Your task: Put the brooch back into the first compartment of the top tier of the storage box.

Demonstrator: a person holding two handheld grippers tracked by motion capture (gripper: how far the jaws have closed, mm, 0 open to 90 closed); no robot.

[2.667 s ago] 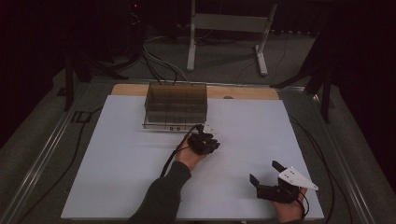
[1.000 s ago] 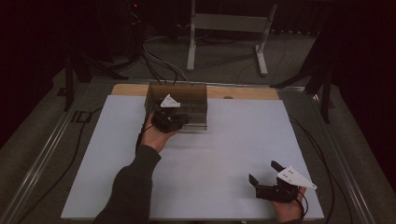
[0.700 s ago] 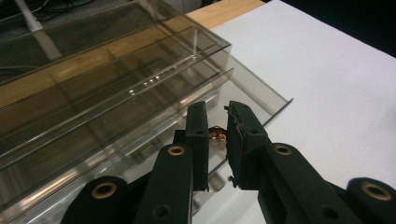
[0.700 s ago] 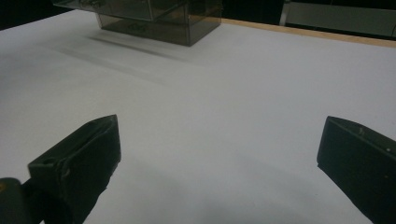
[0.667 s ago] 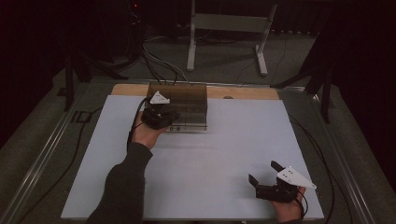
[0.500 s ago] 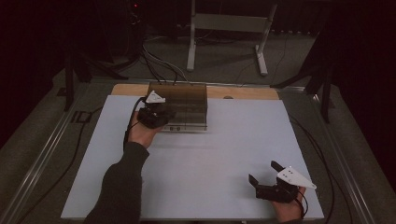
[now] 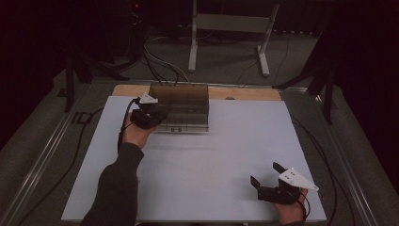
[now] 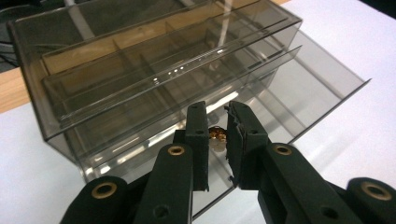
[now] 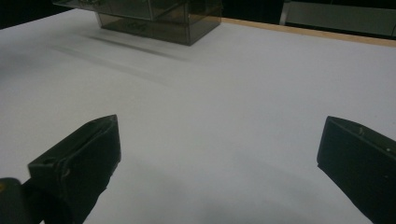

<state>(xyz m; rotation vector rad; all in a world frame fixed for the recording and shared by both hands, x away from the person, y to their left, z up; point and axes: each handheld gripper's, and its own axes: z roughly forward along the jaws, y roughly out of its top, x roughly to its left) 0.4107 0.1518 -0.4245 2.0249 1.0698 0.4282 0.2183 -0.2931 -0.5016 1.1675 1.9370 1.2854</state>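
Small gold-coloured part (image 8: 215,136) sits pinched between the jaws of the left gripper (image 8: 217,140), jaws drawn narrow w/ pads pressing it from both sides; exact shape of the part too small to tell; it hangs just in front of the smoky clear plastic box (image 8: 154,74), over the box's open lower drawer, not touching the drawer floor as far as visible; box has several long compartments w/ dividers, seen through the tinted walls; in high view the box (image 7: 181,106) stands at the far edge of the white table top (image 7: 221,155), against a wooden strip (image 7: 244,93); left gripper (image 7: 151,115) is at the box's left front corner, hand and dark sleeve (image 7: 115,188) reaching up from the bottom edge; right gripper (image 7: 266,181) rests near the front right of the table, well apart from box and left gripper; its jaws stand wide, nothing between them, bare table btw the two black pads in right gripper view (image 9: 219,154); box corner (image 9: 154,16) shows far off at top of that view; cables (image 7: 155,61) and a metal stand (image 7: 230,28) on the floor beyond the table.
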